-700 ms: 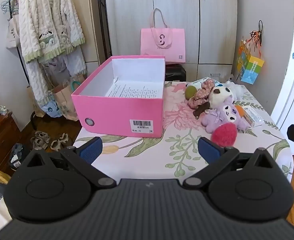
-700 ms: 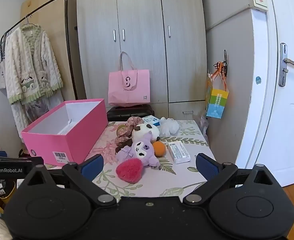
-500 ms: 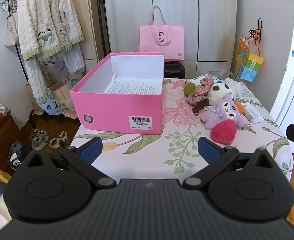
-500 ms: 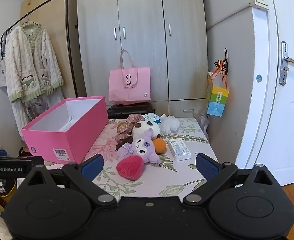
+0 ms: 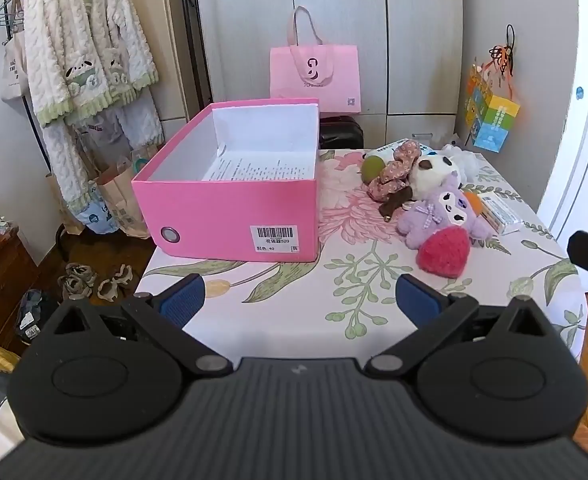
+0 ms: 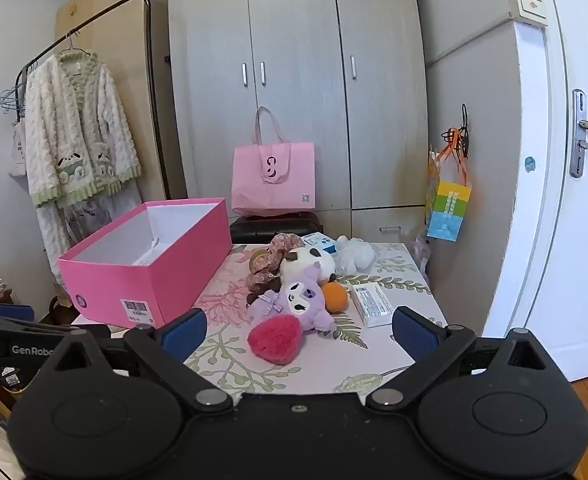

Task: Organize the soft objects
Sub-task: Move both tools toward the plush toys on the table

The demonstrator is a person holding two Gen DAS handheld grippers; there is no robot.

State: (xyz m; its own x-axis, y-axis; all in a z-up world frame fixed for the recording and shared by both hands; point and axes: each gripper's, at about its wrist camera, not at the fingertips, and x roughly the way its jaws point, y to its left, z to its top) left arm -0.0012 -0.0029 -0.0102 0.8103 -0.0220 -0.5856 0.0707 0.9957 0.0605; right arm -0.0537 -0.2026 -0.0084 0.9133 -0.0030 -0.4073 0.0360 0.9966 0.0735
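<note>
Ahead of the left gripper, jaws spread wide and holding nothing, sits a pink shoebox on the floral tablecloth, lid off, printed paper sheet lying inside. Right of that gripper, well apart from the box: soft-toy cluster. Red plush heart nearest, touching a purple plush doll; behind them a white-and-brown plush, a floral scrunchie and a green ball. Right gripper likewise wide, nothing between its fingers, hovering at the near table edge; heart just ahead of it, an orange ball and tissue packet ahead-right. Pink tote bag against the wardrobe beyond.
</note>
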